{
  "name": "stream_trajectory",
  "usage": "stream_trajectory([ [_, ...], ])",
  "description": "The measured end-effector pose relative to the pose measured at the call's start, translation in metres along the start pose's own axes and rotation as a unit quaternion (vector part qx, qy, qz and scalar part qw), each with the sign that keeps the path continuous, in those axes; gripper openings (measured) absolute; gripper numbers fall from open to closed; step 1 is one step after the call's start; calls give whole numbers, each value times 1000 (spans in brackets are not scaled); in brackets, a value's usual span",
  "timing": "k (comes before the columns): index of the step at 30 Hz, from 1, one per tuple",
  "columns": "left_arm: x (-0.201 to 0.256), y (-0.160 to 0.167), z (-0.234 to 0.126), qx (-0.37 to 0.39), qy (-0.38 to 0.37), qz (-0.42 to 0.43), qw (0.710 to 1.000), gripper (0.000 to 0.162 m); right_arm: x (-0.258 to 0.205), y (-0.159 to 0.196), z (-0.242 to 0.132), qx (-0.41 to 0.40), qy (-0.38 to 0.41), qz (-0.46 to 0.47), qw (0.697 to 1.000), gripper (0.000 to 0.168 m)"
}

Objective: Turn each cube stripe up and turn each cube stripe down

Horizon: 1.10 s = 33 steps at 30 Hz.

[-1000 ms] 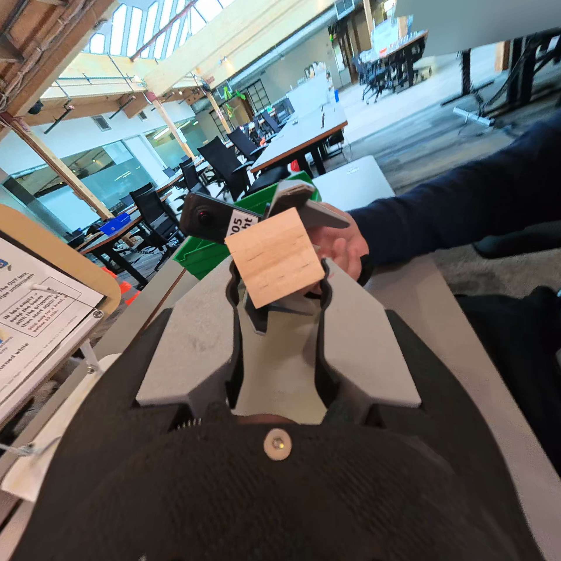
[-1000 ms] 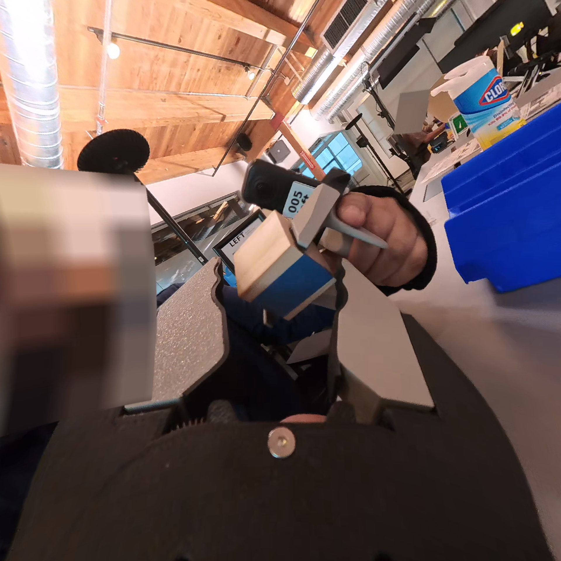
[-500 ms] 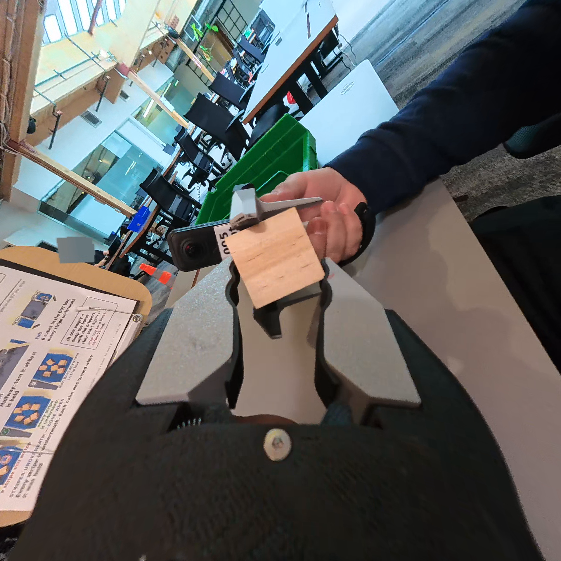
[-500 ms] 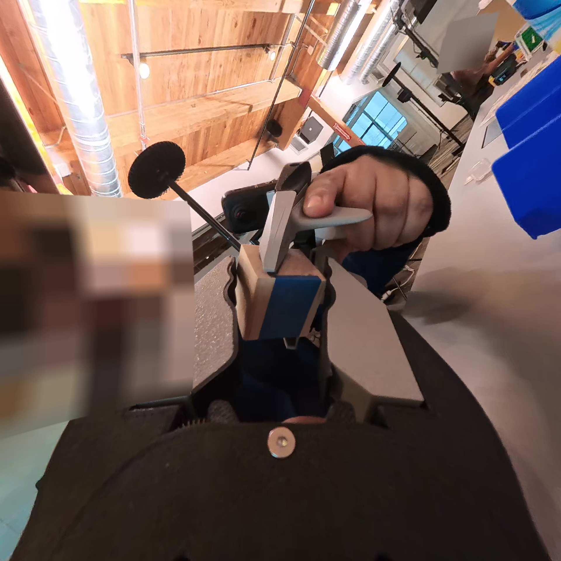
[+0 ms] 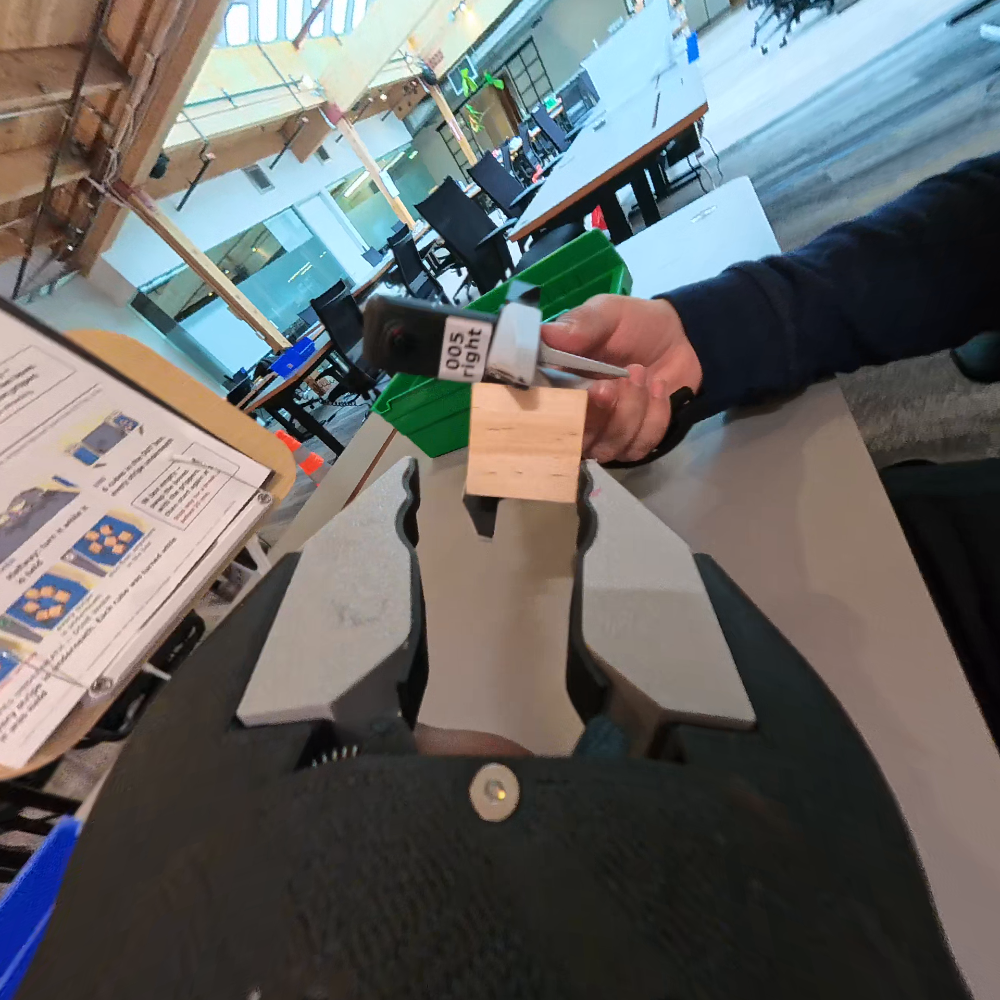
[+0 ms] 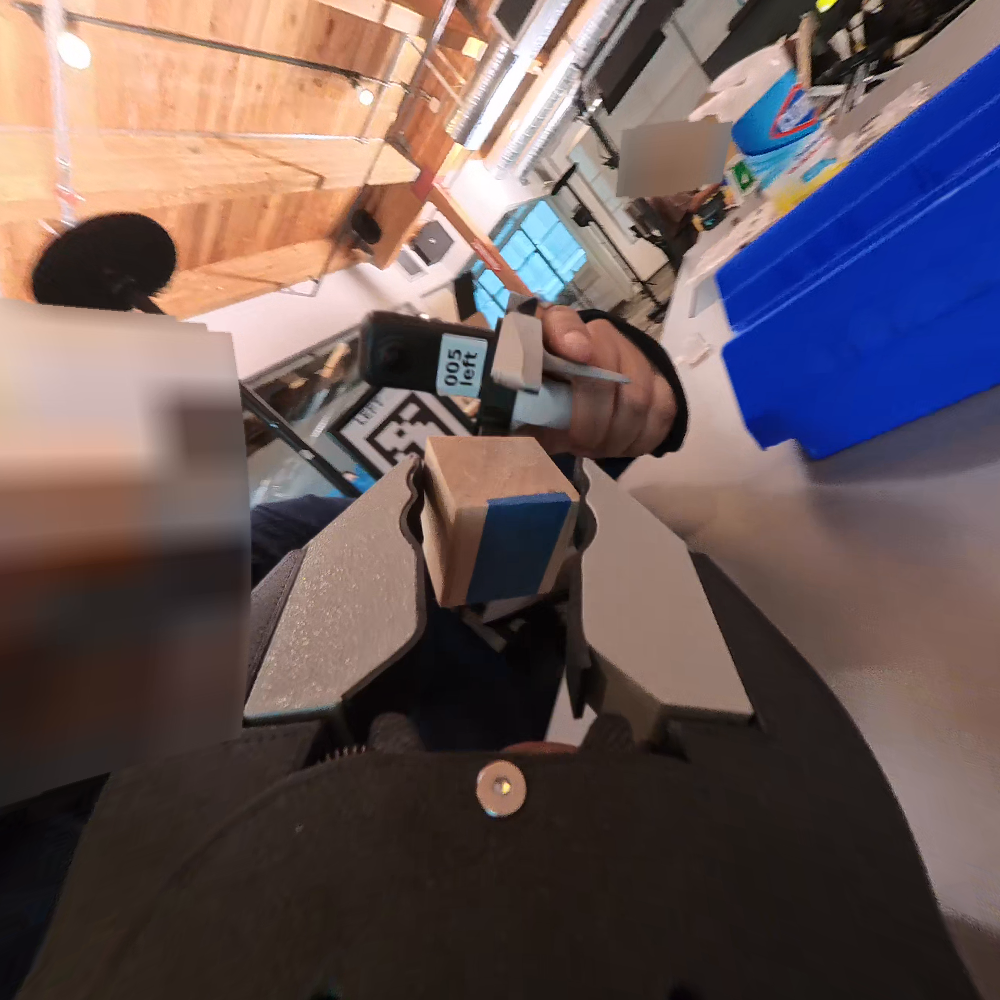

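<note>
A wooden cube (image 5: 525, 441) is held in the air between both grippers. In the right wrist view the cube (image 6: 487, 476) shows a blue stripe (image 6: 519, 546) on the face towards the camera. My right gripper (image 6: 500, 481) is shut on it, one finger on each side. In the left wrist view the right gripper's fingers sit above and below the cube, under its camera body (image 5: 411, 341). My left gripper (image 5: 498, 481) is open around the cube's near end. There is a gap on its left side and the cube is close against its right finger (image 5: 595, 503).
A grey table (image 5: 757, 541) lies below. A green bin (image 5: 541, 292) stands at its far end. A board with an instruction sheet (image 5: 108, 514) is on the left. A blue bin (image 6: 866, 270) is at the right, with a wipes canister (image 6: 784, 124) behind it.
My right gripper closed on the cube. My left gripper's jaws have widened slightly, leaving a gap beside the cube. The cube now sits square instead of tilted.
</note>
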State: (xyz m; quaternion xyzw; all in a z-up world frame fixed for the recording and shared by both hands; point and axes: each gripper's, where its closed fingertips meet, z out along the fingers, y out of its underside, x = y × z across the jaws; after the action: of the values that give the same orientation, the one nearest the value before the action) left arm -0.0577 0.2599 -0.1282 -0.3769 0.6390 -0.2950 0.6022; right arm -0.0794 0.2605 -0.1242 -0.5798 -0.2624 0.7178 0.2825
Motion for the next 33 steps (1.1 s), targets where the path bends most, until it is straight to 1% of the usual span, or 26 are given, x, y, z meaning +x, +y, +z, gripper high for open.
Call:
stream_trajectory([
  [1, -3, 1, -6, 4, -7, -12, 1000, 57, 3, -1, -1, -3, 24, -19, 1000, 53],
  [5, -12, 10, -30, -11, -39, -48, 998, 54, 6, -9, -12, -9, 131, -122, 984, 53],
  [8, -13, 15, -50, -22, -55, -66, 996, 53, -8, -26, -31, 21, 187, -156, 970, 53],
  [10, -13, 19, -61, -26, -66, -76, 995, 49, -18, -39, -52, 40, 236, -172, 955, 53],
  [12, -9, 27, -69, -35, -73, -81, 993, 48, -31, -51, -81, 48, 298, -197, 933, 53],
  [15, -1, 39, -77, -46, -76, -83, 993, 48, -51, -65, -138, 53, 392, -220, 892, 52],
  [16, 1, 43, -79, -49, -77, -85, 992, 48, -56, -70, -163, 56, 429, -222, 874, 53],
  [18, 4, 48, -81, -48, -79, -91, 992, 48, -57, -73, -221, 48, 518, -213, 827, 53],
  [20, 6, 51, -82, -47, -76, -99, 991, 48, -50, -65, -284, 22, 613, -184, 768, 53],
  [21, 8, 52, -81, -47, -74, -104, 991, 48, -48, -57, -310, 7, 645, -165, 746, 53],
  [24, 10, 55, -79, -49, -70, -113, 990, 48, -41, -30, -362, -31, 702, -116, 702, 53],
  [30, 12, 61, -71, -71, -69, -114, 988, 47, -20, 21, -416, -141, 765, -35, 627, 53],
  [33, 14, 65, -70, -79, -69, -112, 988, 47, -10, 36, -427, -173, 770, -1, 615, 53],
])
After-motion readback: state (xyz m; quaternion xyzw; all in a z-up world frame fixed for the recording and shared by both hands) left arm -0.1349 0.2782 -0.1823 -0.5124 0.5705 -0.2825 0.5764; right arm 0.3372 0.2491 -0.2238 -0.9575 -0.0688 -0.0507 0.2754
